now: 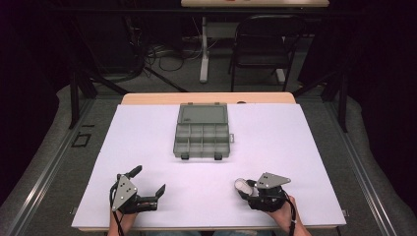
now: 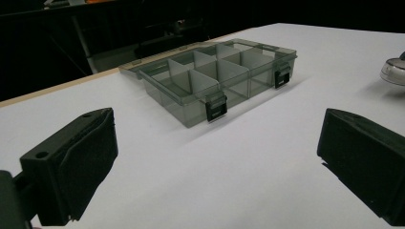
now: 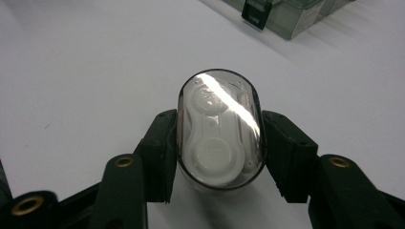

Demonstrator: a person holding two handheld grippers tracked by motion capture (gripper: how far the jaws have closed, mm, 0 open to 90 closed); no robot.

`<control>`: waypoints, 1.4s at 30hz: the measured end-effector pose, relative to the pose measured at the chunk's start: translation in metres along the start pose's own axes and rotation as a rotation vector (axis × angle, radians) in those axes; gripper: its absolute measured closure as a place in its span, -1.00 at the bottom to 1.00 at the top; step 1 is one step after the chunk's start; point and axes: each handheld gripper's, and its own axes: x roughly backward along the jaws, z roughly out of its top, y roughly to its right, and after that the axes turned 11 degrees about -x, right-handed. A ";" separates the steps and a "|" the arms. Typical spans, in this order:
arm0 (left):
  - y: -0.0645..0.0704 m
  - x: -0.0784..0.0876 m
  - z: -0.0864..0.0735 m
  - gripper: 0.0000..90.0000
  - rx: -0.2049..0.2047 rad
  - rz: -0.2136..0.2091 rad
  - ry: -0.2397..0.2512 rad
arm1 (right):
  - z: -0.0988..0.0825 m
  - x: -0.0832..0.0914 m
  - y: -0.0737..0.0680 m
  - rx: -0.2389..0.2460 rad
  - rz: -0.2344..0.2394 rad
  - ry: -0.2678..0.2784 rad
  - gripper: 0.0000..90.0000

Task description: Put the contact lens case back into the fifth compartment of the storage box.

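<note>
Two grippers sit near the front edge of the white table (image 1: 147, 147). The right gripper (image 3: 217, 143) is clamped on a small clear oval case (image 3: 219, 129), its pads pressing both long sides. Inside the case lies a white part with two round cups joined by a bar; glare crosses the lid, so finer detail cannot be made out. In the high view the case (image 1: 242, 185) pokes out leftward from the right gripper (image 1: 248, 189), low over the table near the front right; whether it touches the surface cannot be told. The hand behind it is cut off by the bottom edge.

The left gripper (image 1: 149, 181) has its jaws wide apart with nothing between them; in its own view only the two black jaw ends show, both cropped by the frame. Well ahead, in the middle of the table, stands an open grey box (image 1: 202, 132) with compartments, its lid laid back. The compartments look empty, though the tinted walls hide their floors partly. In the right gripper view the box (image 3: 286, 14) is cut off at the top.
</note>
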 end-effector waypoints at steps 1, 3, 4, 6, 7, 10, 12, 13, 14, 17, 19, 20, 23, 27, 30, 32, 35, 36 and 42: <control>0.000 0.000 0.000 -1.00 0.001 0.000 -0.001 | 0.001 0.000 0.000 -0.003 -0.001 0.002 0.09; 0.001 0.000 0.000 -1.00 0.001 0.003 -0.002 | 0.002 0.002 0.001 -0.001 -0.001 0.006 0.09; 0.001 0.000 0.000 -1.00 0.000 0.004 -0.003 | 0.003 0.002 0.001 -0.002 0.001 0.009 0.09; 0.001 0.000 0.001 -1.00 -0.004 0.008 -0.002 | 0.005 0.002 0.002 -0.005 0.004 0.008 0.09; 0.001 0.000 0.001 -1.00 -0.002 0.009 -0.003 | 0.006 0.002 0.002 -0.003 0.005 0.011 0.09; 0.002 0.001 0.001 -1.00 -0.006 0.008 -0.005 | 0.009 0.002 0.001 0.003 0.001 0.017 0.09; 0.001 0.001 0.001 -1.00 -0.008 0.009 -0.001 | 0.010 0.003 0.001 0.001 0.000 0.021 0.09; 0.001 0.001 0.001 -1.00 -0.008 0.013 -0.002 | 0.010 0.003 0.001 0.000 0.000 0.022 0.09; 0.001 0.001 0.001 -1.00 -0.007 0.015 -0.005 | 0.010 0.004 0.001 0.001 -0.001 0.023 0.09; 0.000 0.002 0.001 -1.00 -0.006 0.015 -0.004 | 0.011 0.004 0.001 -0.008 -0.001 0.028 0.09; 0.000 0.003 0.001 -1.00 -0.003 0.020 -0.001 | 0.012 0.004 0.002 -0.004 -0.006 0.030 0.09; 0.000 0.003 0.001 -1.00 0.003 0.021 0.001 | 0.013 0.003 0.002 -0.005 -0.005 0.028 0.09; -0.002 0.004 0.001 -1.00 0.002 0.024 0.002 | 0.016 0.004 0.002 0.003 -0.007 0.037 0.09; -0.001 0.004 0.001 -1.00 0.002 0.024 0.000 | 0.018 0.005 0.002 0.006 -0.007 0.045 0.09; -0.001 0.004 0.001 -1.00 0.002 0.023 0.001 | 0.019 0.005 0.004 0.007 -0.008 0.051 0.09; -0.001 0.003 0.000 -1.00 0.006 0.025 -0.003 | 0.020 0.004 0.004 0.007 -0.012 0.049 0.09; -0.001 0.002 0.001 -1.00 0.005 0.024 -0.006 | 0.024 0.004 0.006 0.014 -0.013 0.056 0.09; -0.001 0.002 0.001 -1.00 0.004 0.024 -0.006 | 0.025 0.004 0.006 0.013 -0.010 0.058 0.09; -0.001 0.003 0.001 -1.00 0.002 0.037 -0.011 | 0.033 0.003 0.006 0.024 -0.008 0.072 0.09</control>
